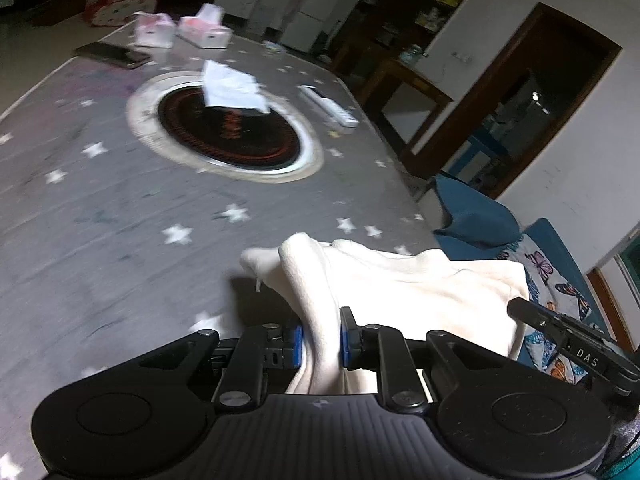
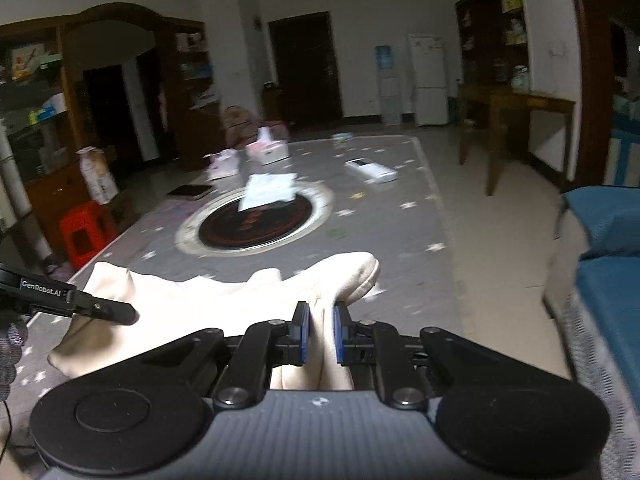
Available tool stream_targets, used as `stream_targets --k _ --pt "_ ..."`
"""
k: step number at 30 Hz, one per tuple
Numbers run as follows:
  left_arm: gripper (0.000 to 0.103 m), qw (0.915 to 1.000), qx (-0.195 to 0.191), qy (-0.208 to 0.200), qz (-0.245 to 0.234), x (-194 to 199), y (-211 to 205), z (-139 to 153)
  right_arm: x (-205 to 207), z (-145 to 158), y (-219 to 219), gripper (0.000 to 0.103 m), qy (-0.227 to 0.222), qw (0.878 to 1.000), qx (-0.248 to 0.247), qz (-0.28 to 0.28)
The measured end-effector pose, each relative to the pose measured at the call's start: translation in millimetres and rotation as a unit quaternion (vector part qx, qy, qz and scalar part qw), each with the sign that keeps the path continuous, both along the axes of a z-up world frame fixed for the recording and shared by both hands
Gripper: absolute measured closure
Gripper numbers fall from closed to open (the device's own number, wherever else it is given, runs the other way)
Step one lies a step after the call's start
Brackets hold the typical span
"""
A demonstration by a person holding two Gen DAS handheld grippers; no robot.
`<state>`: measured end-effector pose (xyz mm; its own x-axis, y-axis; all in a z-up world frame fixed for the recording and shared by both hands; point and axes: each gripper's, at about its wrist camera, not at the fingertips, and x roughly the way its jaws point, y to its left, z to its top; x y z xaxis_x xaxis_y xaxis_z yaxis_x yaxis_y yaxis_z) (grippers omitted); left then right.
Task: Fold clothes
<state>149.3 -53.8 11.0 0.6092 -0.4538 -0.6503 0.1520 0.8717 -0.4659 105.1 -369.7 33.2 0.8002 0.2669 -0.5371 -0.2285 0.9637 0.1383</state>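
Observation:
A cream-white garment point(image 1: 400, 280) hangs bunched over the near edge of a grey star-patterned table cover point(image 1: 100, 220). My left gripper point(image 1: 320, 340) is shut on a fold of it, the cloth pinched between the blue pads point(image 1: 297, 346). In the right wrist view the same cream garment point(image 2: 200, 300) stretches leftward, and my right gripper point(image 2: 321, 334) is shut on another fold of it. Each view shows the other gripper's black finger: the right gripper's finger point(image 1: 568, 340) at the garment's right side and the left gripper's finger point(image 2: 80, 300) at the garment's left side.
A round black cooktop point(image 1: 228, 128) with a white paper point(image 1: 232, 88) on it sits mid-table. Beyond it lie a white remote point(image 1: 328, 106), a dark tablet point(image 1: 112, 55) and two tissue boxes point(image 1: 204, 28). A blue sofa point(image 2: 608, 248) stands right, a red stool point(image 2: 86, 232) left.

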Motion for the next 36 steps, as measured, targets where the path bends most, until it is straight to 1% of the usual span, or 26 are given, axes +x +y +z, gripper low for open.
stream_targets --k 3,7,12,21,32,35,36 --pt "0.084 0.9999 0.004 -0.003 -0.016 13.1 -21.1 1.2 5.9 3.3 -15.6 0.092 -0.002 1.0 -0.005 -0.017" --pt "0.084 0.9994 0.015 -0.002 -0.031 29.2 -47.6 -1.1 16.5 0.0 -35.2 0.092 0.004 0.999 -0.012 -0.037" --pt "0.084 0.9991 0.019 0.009 -0.038 44.6 -65.9 -8.6 29.6 -9.0 -49.1 0.092 0.014 0.998 -0.02 -0.05" --pt "0.084 0.9982 0.038 0.029 -0.037 61.1 -75.8 -25.5 48.0 -27.0 -57.3 0.092 0.031 0.998 -0.023 -0.054" --pt "0.084 0.9966 0.06 0.038 -0.04 65.9 -78.4 -36.2 62.1 -44.3 -61.6 0.091 0.052 0.997 -0.031 -0.055" --pt "0.083 0.9962 0.067 0.04 -0.039 65.4 -79.2 -38.0 62.8 -47.8 -62.9 0.091 0.056 0.996 -0.035 -0.059" --pt "0.081 0.9961 0.069 0.04 -0.039 65.4 -79.3 -38.3 62.3 -48.4 -63.7 0.091 0.056 0.996 -0.036 -0.061"
